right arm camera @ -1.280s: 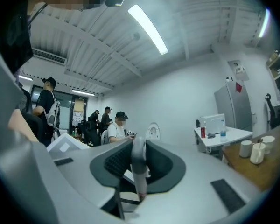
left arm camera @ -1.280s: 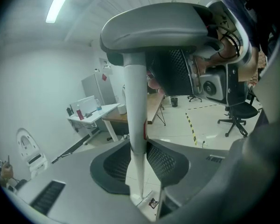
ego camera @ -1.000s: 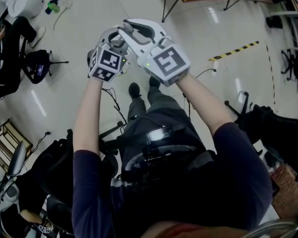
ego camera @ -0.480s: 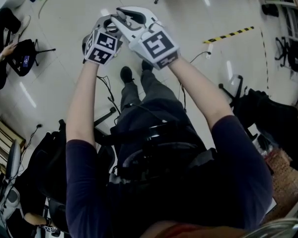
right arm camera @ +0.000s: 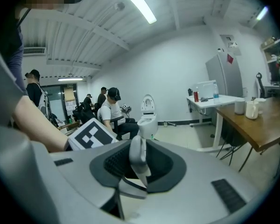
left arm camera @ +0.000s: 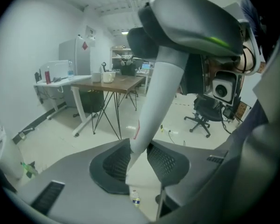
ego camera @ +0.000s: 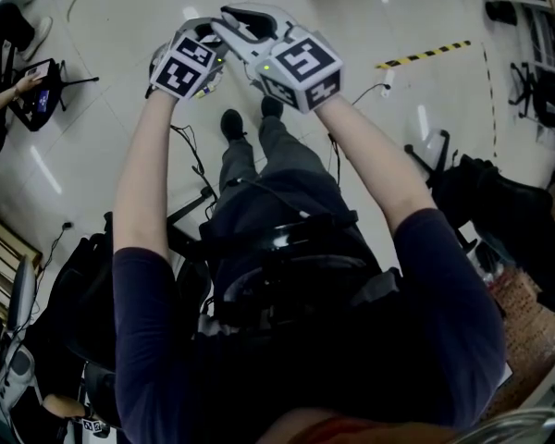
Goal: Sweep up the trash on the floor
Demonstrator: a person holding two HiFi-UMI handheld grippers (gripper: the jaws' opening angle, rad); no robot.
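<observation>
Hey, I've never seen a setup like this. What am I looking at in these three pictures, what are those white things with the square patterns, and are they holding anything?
There is no robot here. A person holds a hand clamp, called a gripper, in each hand, and the patterned cubes are part of those grippers. One picture comes from a camera on the person's head, looking down past the arms to the glossy floor, where a yellow-and-black tape strip lies. The other two come from cameras riding on the grippers. The left gripper has its jaws closed on a white pole that runs up into the other gripper. The right gripper is closed on what seems to be the same pole. It is probably a broom handle, but its lower end is out of sight. A small bottle lies on the floor below.
</observation>
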